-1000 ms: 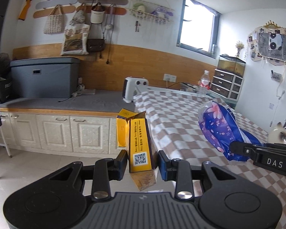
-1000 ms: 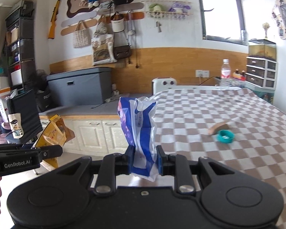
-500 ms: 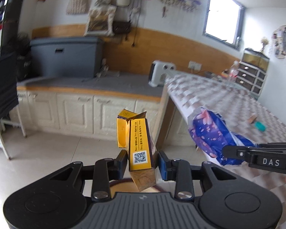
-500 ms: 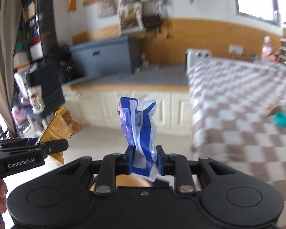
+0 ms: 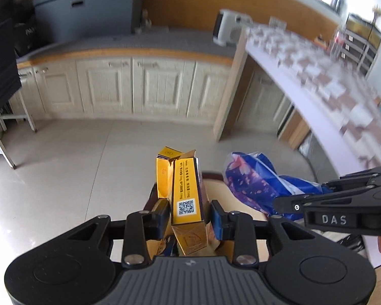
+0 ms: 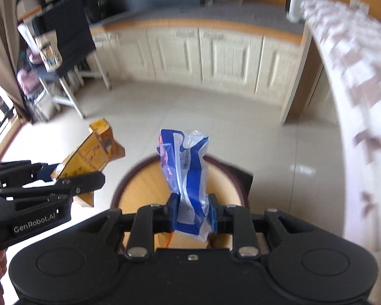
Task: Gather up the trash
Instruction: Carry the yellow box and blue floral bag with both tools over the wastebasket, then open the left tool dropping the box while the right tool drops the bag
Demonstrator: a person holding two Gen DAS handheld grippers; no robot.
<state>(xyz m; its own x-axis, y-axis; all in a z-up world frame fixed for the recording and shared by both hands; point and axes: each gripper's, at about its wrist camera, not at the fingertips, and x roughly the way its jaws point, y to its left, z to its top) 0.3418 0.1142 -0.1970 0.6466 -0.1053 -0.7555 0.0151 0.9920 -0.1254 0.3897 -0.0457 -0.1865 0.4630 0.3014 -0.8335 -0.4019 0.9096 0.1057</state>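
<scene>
While the left wrist view looks down, our left gripper [image 5: 190, 214] pinches a yellow box [image 5: 186, 190] over a round bin [image 5: 213, 178]; release remains. A checked table [image 5: 330, 81] edge stands close at right.

Right wrist view: our right gripper [image 6: 191, 211] is clamped on a blue plastic bag [image 6: 188, 170] above the same bin [image 6: 139, 185]. Both pieces are collected, neither dropped. White cabinets [image 6: 203, 50] lie beyond; nothing blocks the opening.

The black two-finger left gripper [image 5: 190, 218], low at centre frame, is clamped on a box (tilted downward); the black two-finger right gripper [image 6: 193, 212], also bottom centre, pinches a bag.
</scene>
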